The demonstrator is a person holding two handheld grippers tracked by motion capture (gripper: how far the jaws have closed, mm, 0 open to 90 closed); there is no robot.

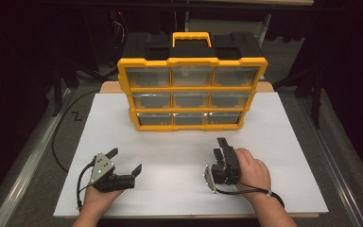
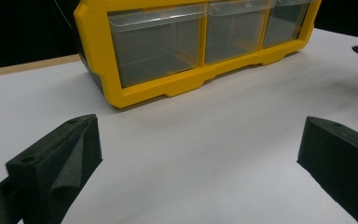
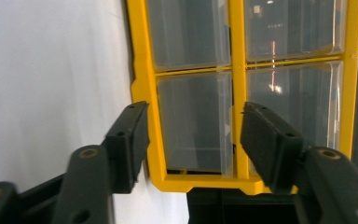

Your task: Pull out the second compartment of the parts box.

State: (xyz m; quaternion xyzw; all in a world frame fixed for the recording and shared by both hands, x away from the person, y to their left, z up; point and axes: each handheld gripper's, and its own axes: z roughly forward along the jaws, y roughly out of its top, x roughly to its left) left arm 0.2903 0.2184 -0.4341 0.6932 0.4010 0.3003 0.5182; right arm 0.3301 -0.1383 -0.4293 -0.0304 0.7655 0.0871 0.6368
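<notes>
Before the yellow drawer organizer (image 1: 192, 90), the right gripper (image 1: 220, 150) stands half-open, the left gripper (image 1: 125, 161) wide, both empty.

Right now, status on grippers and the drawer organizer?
Left gripper open, empty. Right gripper part-closed, empty, short of organizer. Drawers shut. Path clear.

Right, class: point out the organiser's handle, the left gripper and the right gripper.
handle (image 1: 192, 34), high view, top bar.
left gripper (image 1: 125, 160), high view, gap between its jaw tips.
right gripper (image 1: 220, 145), high view, between its jaw tips.
</notes>
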